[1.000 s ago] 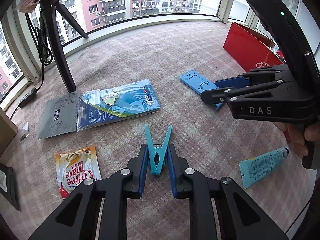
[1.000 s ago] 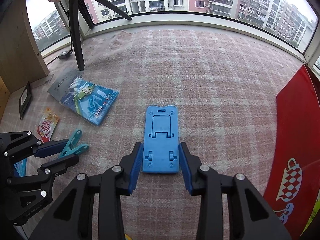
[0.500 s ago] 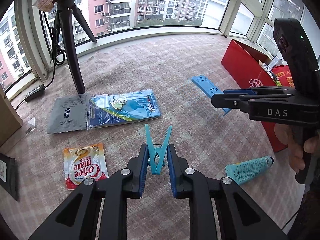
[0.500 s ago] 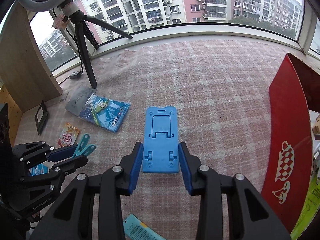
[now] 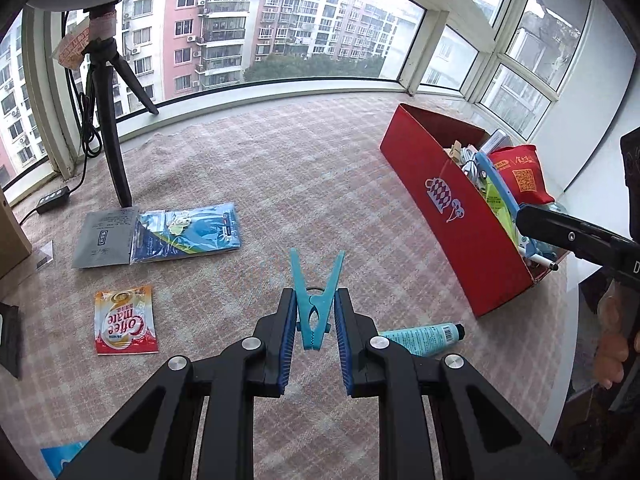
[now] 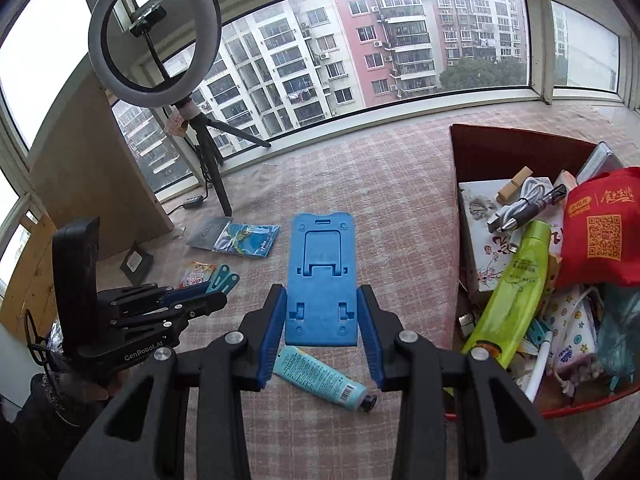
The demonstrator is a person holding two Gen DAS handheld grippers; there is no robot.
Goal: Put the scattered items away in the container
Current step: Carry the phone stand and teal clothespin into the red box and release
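My left gripper (image 5: 315, 320) is shut on a teal clothespin (image 5: 316, 300), held above the checked cloth. My right gripper (image 6: 322, 316) is shut on a blue folding phone stand (image 6: 322, 276), lifted well off the cloth and just left of the red box (image 6: 480, 148). In the left wrist view the stand (image 5: 496, 182) hangs over the red box (image 5: 440, 208), which is full of several items. A teal tube (image 6: 320, 378) lies on the cloth under the right gripper; the same tube (image 5: 424, 336) shows near the box's front corner.
A Coffee-mate sachet (image 5: 124, 320), a blue packet (image 5: 188, 232) and a grey packet (image 5: 104, 236) lie on the cloth at left. A black tripod (image 5: 108, 120) with a ring light (image 6: 154, 32) stands at the back left. A person's hand (image 5: 612, 332) holds the right gripper.
Both grippers have risen from the cloth with their items. The right gripper has carried the phone stand rightward to the red box, whose contents have come into view.
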